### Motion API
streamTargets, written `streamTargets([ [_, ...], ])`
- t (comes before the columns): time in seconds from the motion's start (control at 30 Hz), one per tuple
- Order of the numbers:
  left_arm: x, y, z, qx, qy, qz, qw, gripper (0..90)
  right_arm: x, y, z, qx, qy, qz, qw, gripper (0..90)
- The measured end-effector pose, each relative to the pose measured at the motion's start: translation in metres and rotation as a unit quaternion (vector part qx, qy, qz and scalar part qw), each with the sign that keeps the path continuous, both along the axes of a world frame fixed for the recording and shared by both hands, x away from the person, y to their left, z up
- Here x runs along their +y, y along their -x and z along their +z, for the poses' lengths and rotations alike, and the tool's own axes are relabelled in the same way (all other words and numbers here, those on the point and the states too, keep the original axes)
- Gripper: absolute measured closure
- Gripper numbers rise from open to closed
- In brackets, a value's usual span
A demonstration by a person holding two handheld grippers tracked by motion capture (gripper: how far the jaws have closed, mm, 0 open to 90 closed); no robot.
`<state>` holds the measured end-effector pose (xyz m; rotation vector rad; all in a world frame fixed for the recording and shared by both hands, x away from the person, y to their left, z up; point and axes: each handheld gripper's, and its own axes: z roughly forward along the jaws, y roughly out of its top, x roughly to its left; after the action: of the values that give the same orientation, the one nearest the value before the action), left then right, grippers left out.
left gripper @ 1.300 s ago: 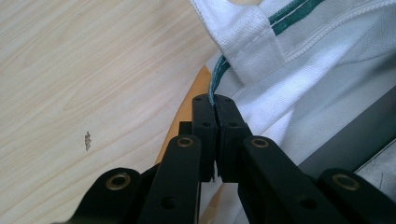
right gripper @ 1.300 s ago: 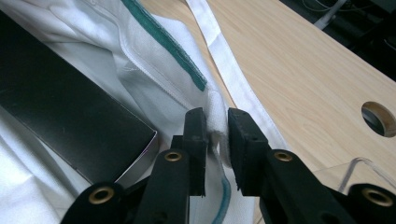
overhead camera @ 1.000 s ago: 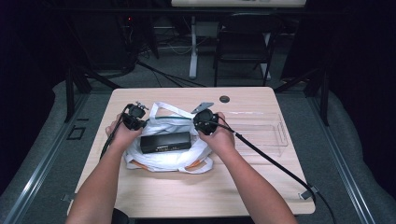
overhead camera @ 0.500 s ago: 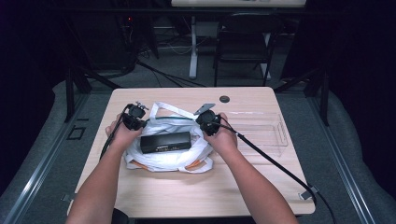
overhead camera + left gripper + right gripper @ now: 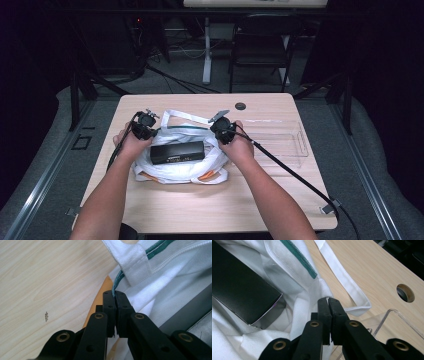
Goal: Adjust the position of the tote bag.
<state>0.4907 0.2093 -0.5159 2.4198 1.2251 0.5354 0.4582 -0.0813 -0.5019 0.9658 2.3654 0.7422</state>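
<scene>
On a wooden table (image 5: 165, 210), 2 grippers, left gripper (image 5: 114, 295) and right gripper (image 5: 328, 301), each clamp the white bag's (image 5: 181, 167) rim, a black box (image 5: 177, 152) already inside; closing or lifting it likely remains.

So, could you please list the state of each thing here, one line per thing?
Left tool: shut on the white bag's green-trimmed rim.
Right tool: shut on the bag's rim at the opposite side.
White bag: lying on the table, mouth held open between both tools.
Black box: lying flat inside the bag.
Clear tray: upright on the table, looks empty.
Table: bears bag and tray.
</scene>
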Motion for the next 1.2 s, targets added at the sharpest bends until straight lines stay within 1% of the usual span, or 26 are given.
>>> streamTargets([
  [0.07,0.000,0.000,0.000,0.001,0.002,0.002,1.0000,87.7,0.000,0.000,-0.001,0.000,-0.004,-0.001,1.0000,88.9],
  [0.1,0.000,0.000,0.001,0.000,0.007,0.000,1.0000,87.7,0.000,0.000,0.000,0.000,-0.004,0.000,1.0000,88.8],
  [0.13,0.000,0.001,0.002,-0.001,0.012,0.000,0.9999,86.5,0.000,0.001,0.001,0.002,0.003,0.004,1.0000,88.8],
  [0.17,0.000,0.002,0.005,-0.003,0.013,-0.002,0.9999,85.8,0.000,0.001,0.001,-0.002,-0.001,0.004,1.0000,88.2],
  [0.2,0.000,0.002,0.005,-0.003,0.013,-0.002,0.9999,85.8,0.000,0.001,0.001,-0.002,-0.001,0.004,1.0000,88.2],
  [0.23,0.001,0.003,0.007,-0.006,0.019,-0.003,0.9998,85.6,-0.001,0.003,0.001,-0.003,0.000,0.005,1.0000,87.8],
  [0.37,0.005,0.005,0.011,-0.009,0.028,-0.004,0.9996,84.1,-0.001,0.003,0.001,-0.003,-0.003,0.004,1.0000,86.9],
  [0.43,0.007,0.006,0.014,-0.012,0.040,-0.005,0.9991,81.3,-0.002,0.003,0.001,-0.002,-0.005,0.004,1.0000,86.1],
  [0.47,0.007,0.007,0.016,-0.011,0.051,-0.003,0.9986,78.9,-0.002,0.004,0.001,-0.002,-0.007,0.004,1.0000,85.4],
  [0.5,0.008,0.008,0.019,-0.011,0.059,-0.006,0.9982,75.6,-0.002,0.004,0.001,-0.002,-0.008,0.004,1.0000,84.7],
  [0.53,0.007,0.010,0.021,-0.020,0.064,-0.008,0.9977,73.4,-0.002,0.004,0.002,-0.002,-0.006,0.004,1.0000,83.9],
  [0.57,0.007,0.012,0.024,-0.028,0.064,-0.011,0.9975,69.5,-0.001,0.005,0.002,-0.004,-0.007,0.005,1.0000,83.1],
  [0.6,0.007,0.013,0.026,-0.038,0.069,-0.013,0.9968,68.6,-0.001,0.006,0.002,-0.007,-0.011,0.006,0.9999,82.7],
  [0.63,0.007,0.016,0.031,-0.038,0.082,-0.019,0.9957,68.2,-0.001,0.007,0.003,-0.005,-0.005,0.008,0.9999,81.8],
  [0.67,0.007,0.016,0.031,-0.038,0.082,-0.019,0.9957,67.7,-0.001,0.007,0.003,-0.005,-0.005,0.008,0.9999,81.8],
  [0.7,0.007,0.018,0.034,-0.044,0.086,-0.022,0.9951,67.3,0.000,0.009,0.004,-0.009,-0.006,0.009,0.9999,80.0],
  [0.73,0.007,0.020,0.036,-0.046,0.088,-0.023,0.9948,67.2,0.000,0.009,0.004,-0.013,-0.010,0.010,0.9998,79.2],
  [0.8,0.008,0.023,0.040,-0.048,0.095,-0.028,0.9939,66.5,0.000,0.010,0.005,-0.014,-0.007,0.011,0.9998,78.1],
  [0.83,0.008,0.024,0.041,-0.049,0.096,-0.030,0.9937,66.0,0.000,0.012,0.007,-0.014,-0.010,0.014,0.9997,75.0],
  [0.87,0.009,0.026,0.043,-0.050,0.099,-0.032,0.9934,66.0,0.000,0.012,0.007,-0.014,-0.010,0.014,0.9997,75.0],
  [0.93,0.010,0.029,0.045,-0.054,0.092,-0.039,0.9935,65.3,0.000,0.014,0.009,-0.013,-0.013,0.018,0.9997,71.8],
  [0.97,0.010,0.031,0.047,-0.056,0.090,-0.042,0.9935,65.5,0.000,0.015,0.009,-0.008,-0.017,0.022,0.9996,69.4],
  [1.0,0.011,0.032,0.047,-0.055,0.090,-0.043,0.9935,66.5,0.000,0.017,0.010,-0.004,-0.013,0.029,0.9995,66.2],
  [1.07,0.012,0.034,0.049,-0.052,0.091,-0.042,0.9936,67.0,0.000,0.018,0.011,-0.007,-0.013,0.032,0.9994,64.6],
  [1.1,0.013,0.036,0.051,-0.051,0.092,-0.042,0.9935,67.2,0.001,0.021,0.012,-0.004,-0.007,0.035,0.9994,60.2],
  [1.2,0.014,0.039,0.054,-0.055,0.091,-0.043,0.9934,67.0,0.001,0.024,0.013,-0.006,-0.007,0.034,0.9994,58.2],
])
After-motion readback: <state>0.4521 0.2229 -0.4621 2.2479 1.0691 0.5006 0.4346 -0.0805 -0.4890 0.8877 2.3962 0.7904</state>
